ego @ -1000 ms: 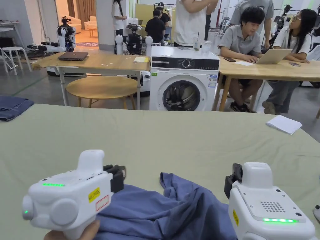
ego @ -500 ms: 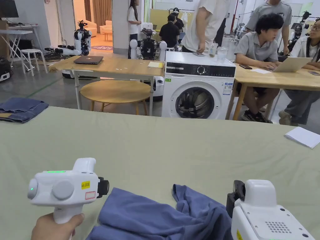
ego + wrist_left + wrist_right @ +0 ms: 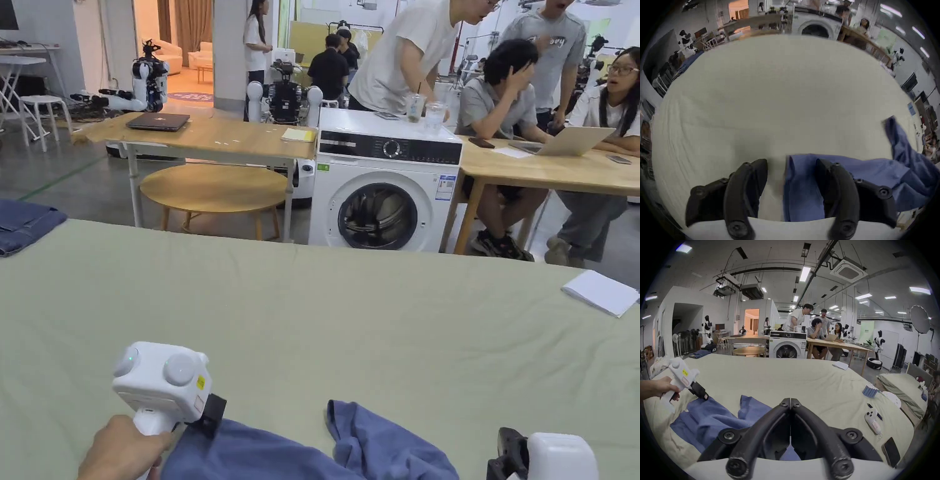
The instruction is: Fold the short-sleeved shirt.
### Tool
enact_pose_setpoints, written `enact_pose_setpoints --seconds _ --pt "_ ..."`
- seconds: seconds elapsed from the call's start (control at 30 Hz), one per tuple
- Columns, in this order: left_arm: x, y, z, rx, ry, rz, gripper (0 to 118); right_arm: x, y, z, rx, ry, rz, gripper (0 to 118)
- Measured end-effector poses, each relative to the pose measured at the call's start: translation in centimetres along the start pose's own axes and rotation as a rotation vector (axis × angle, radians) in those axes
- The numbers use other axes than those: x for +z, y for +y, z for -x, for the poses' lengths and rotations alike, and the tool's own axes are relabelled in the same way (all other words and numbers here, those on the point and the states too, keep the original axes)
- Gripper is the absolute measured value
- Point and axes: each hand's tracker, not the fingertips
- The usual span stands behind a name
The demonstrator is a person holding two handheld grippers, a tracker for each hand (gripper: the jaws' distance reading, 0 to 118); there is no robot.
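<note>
Short-sleeved shirt (image 3: 375, 447): blue, crumpled, lying at the near edge of the desk (image 3: 350, 312), which is covered in pale green cloth.

Left tongs (image 3: 791, 164): released, jaws spread wide. One jaw sits over the shirt's left edge, the other over bare cloth just left of it; whether either touches the fabric cannot be told. In the right gripper view their black tip (image 3: 704, 396) meets the far left corner of the shirt, and a hand (image 3: 664, 387) holds the white body.

Right tongs (image 3: 790, 400): clenched, tips together with nothing between them, raised above the shirt's right part.

Other items on the desk:
- folded jeans (image 3: 25, 222), far left;
- white paper (image 3: 600, 290), far right;
- a white controller (image 3: 873, 420), a pen and a dark phone (image 3: 890, 451) on the near right.

Beyond the far edge: washing machine (image 3: 381, 181), round wooden table (image 3: 212, 187), several people at a wooden table.
</note>
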Motion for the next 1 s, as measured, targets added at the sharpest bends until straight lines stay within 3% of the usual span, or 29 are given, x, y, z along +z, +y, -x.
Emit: enact_pose_setpoints --seconds 0.03,0.13,0.27,0.33,0.6,0.73,0.9,1.0 --pt "0.8 -0.4 -0.5 -0.014 0.038 -0.064 55 0.0 -0.1 -0.3 0.001 -0.005 0.005 0" --pt "1.2 -1.6 -2.2 -0.122 0.015 -0.125 0 0.1 -0.6 -1.5 -0.005 -0.024 0.021 0" --pt "2.3 -2.8 -3.3 -0.172 -0.017 -0.119 0 0.1 -0.5 -3.5 -0.031 -0.042 0.056 0" --pt "3.7 -3.5 -3.1 -0.141 -0.086 -0.146 0 -0.1 -0.1 -4.7 -0.033 -0.047 0.092 0" --pt "11.7 -8.7 -1.2 -0.055 -0.114 -0.352 0 -3.8 -0.7 -8.8 -0.059 0.001 0.34 0" --pt "14.5 -11.5 0.0 -0.031 -0.126 -0.389 0 -6.9 -2.6 -9.1 -0.046 0.049 0.489 51" --pt "16.2 -14.3 0.7 -0.011 -0.119 -0.396 0 -10.6 -5.8 -8.3 -0.038 0.049 0.659 53" --pt "16.1 -15.3 1.0 0.01 -0.124 -0.378 0 -11.9 -7.8 -8.5 -0.074 0.037 0.731 51"
